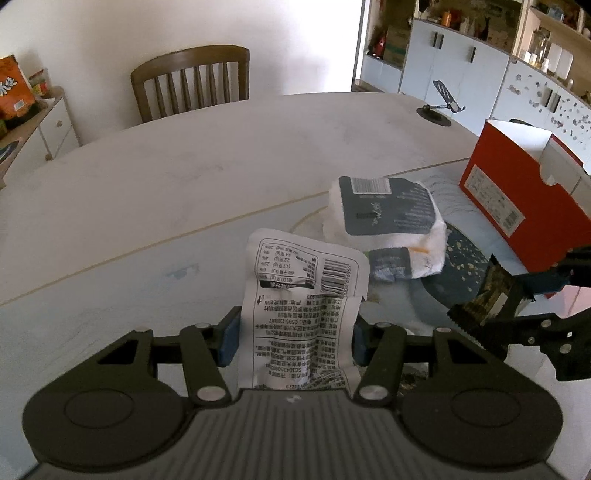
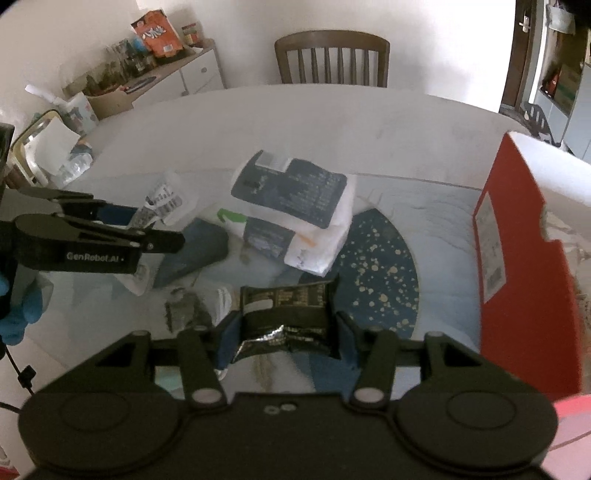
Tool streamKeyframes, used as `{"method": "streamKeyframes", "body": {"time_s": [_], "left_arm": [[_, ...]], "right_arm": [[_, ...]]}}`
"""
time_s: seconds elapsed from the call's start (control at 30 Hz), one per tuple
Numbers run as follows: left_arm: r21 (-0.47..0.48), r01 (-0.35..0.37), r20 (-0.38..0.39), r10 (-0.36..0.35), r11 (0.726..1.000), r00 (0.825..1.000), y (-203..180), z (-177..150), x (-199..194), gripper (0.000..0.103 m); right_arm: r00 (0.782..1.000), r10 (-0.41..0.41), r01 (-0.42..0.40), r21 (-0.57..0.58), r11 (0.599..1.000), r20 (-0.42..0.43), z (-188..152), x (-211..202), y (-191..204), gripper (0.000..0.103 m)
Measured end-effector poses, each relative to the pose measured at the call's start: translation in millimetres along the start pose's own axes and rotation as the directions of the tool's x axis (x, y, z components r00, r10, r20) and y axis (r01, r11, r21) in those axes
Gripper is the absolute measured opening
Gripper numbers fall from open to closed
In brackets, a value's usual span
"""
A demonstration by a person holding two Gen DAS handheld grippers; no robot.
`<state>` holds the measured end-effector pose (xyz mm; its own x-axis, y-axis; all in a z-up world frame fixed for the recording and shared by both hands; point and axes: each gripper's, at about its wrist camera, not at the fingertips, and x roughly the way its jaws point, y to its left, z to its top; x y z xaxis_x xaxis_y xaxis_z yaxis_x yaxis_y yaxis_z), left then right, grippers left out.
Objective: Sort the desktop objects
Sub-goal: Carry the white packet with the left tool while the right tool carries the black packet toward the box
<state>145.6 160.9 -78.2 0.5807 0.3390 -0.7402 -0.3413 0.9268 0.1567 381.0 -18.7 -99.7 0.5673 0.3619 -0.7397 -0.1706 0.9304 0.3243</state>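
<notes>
"GenRobot.AI" lettering on left gripper

Wooden chair against white wall; pale cabinets right (shelves cluttered above).

**Right gripper clamps a dark packet above the cluttered worktop**

The right gripper holds a crumpled black foil packet pinched between its two blue-padded fingers. To the left, the left gripper reaches in sideways, gripping a white printed sachet; a blue-gloved hand shows at the frame's edge. Beyond, two white tissue packs with dark labels lie stacked on a blue speckled mat. A red open box stands at the right on the pale worktop. A wooden chair sits at the far side.
</notes>
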Motion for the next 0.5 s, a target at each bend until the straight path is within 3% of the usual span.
{"method": "streamKeyframes", "body": {"time_s": [0.5], "left_arm": [[0.013,0.028,-0.017,-0.028,1.0,0.999,-33,-3,-46,0.056]], "right_arm": [[0.999,-0.002,0.002,0.012,1.0,0.047,-3,-42,2,0.053]]}}
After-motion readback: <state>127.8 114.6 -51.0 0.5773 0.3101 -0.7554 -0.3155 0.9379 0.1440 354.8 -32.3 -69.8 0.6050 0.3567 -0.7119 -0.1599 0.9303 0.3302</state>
